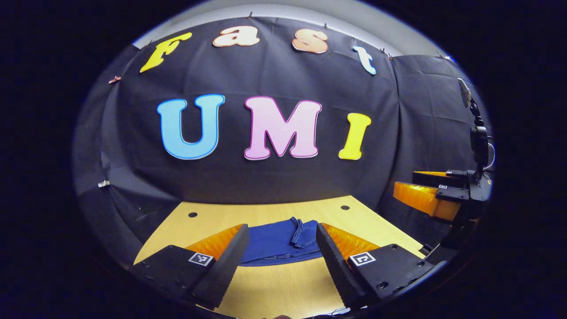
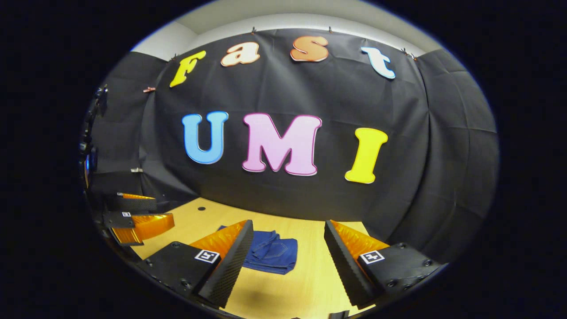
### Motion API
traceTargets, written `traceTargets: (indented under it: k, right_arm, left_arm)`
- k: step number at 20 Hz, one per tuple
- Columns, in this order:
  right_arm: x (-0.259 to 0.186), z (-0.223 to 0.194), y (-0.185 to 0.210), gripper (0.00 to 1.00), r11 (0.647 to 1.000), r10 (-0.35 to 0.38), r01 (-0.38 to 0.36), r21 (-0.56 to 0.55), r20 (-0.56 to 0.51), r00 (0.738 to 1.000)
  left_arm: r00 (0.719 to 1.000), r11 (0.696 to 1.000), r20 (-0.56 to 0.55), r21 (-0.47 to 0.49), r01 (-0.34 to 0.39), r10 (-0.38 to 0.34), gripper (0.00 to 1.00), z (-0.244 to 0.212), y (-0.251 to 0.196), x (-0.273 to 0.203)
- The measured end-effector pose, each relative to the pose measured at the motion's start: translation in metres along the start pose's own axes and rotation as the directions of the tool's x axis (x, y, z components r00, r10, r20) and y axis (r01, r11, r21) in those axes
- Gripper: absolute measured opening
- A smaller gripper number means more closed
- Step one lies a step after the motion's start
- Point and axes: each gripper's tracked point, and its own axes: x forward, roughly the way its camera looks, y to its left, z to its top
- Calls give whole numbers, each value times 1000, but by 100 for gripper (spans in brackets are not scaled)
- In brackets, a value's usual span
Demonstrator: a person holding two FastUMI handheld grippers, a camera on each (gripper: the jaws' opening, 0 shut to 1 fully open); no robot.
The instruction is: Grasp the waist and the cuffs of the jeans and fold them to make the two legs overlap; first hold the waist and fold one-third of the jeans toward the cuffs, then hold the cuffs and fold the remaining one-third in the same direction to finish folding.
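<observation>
jeans (image 1: 279, 241) folded on table (image 1: 283, 283) | ahead of both claws | left claw (image 1: 280, 259) agape | right claw (image 2: 288, 261) agape

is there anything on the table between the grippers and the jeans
Nothing visible. The jeans lie in a compact bundle on the wooden table, with only bare tabletop between them and the left gripper or the right gripper. Both hover above the table, jaws open.

No readable text, label, brand, number or sign stands on any object here.
</observation>
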Motion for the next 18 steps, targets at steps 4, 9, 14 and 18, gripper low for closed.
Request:
traceTargets:
  k: [4, 9, 14, 18]
  right_arm:
    - [-45, 39, 28, 97, 999, 13, -10, -35, 76, 997]
    - [-79, 70, 24, 97, 999, -3, 9, -42, 140, 990]
    - [-89, 80, 33, 95, 1000, 2, -1, -4, 172, 985]
    - [-102, 91, 40, 97, 1000, 16, -15, -6, 203, 979]
  left_arm:
    - [998, 998, 65, -57, -7, 10, 96, 22, -5, -54]
    - [984, 996, 154, -51, -77, 84, 96, 58, 9, -89]
    - [969, 992, 215, 2, -129, 126, 95, 79, 17, -114]
    - [974, 995, 205, -37, -94, 100, 96, 80, 11, -116]
